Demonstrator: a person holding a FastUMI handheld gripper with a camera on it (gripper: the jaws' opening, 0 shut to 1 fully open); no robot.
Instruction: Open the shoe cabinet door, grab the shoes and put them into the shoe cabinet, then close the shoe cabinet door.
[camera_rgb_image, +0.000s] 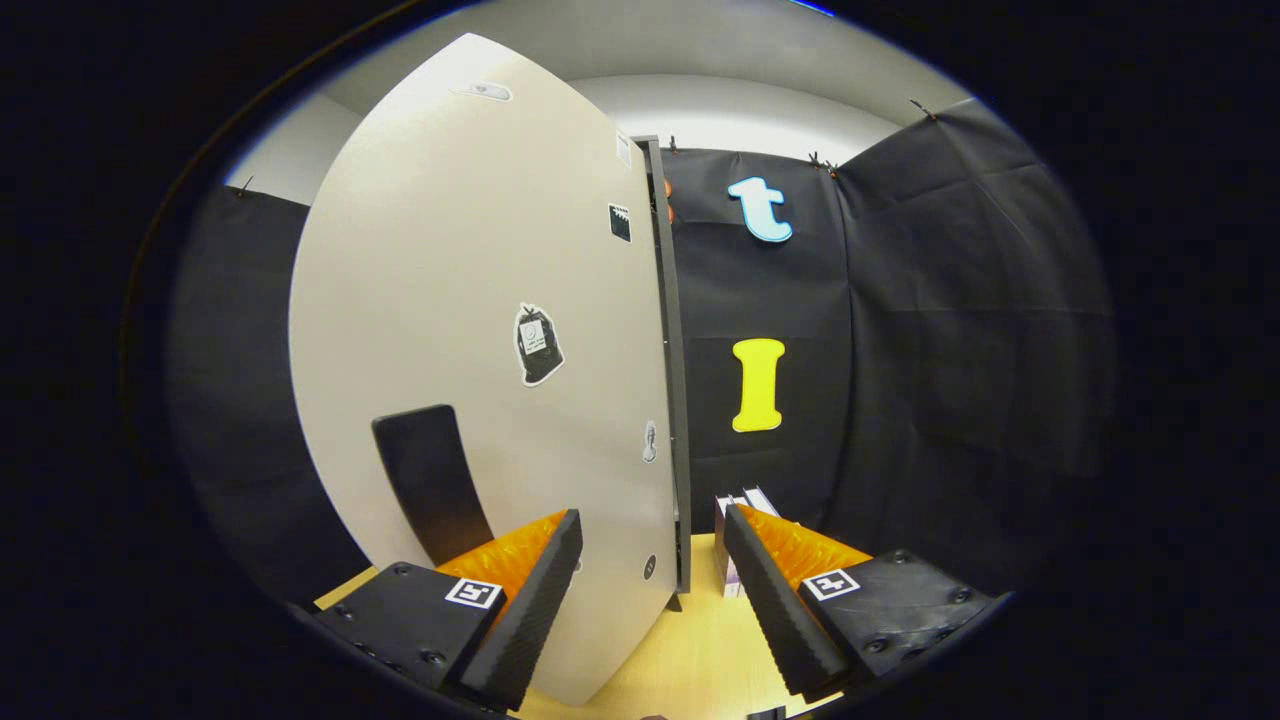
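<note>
- Shoe cabinet door (470, 330) stands upright dead ahead, its dark free edge (676, 400) running top to bottom just beyond the gap between the fingers.
- Gripper (650, 570) is spread wide, pinching nothing.
- Left finger (530, 610) sits in front of the door face, right finger (770, 610) past the edge, so my guess is that edge is the thing to work.

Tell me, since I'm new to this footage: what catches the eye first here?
The big pale cabinet door stands edge-on, its dark edge running between the open tongs. A bag-shaped sticker sits mid-door, with a black handle lower down, just beyond one finger. Past the other finger, a small box rests on the wooden tabletop.
</note>
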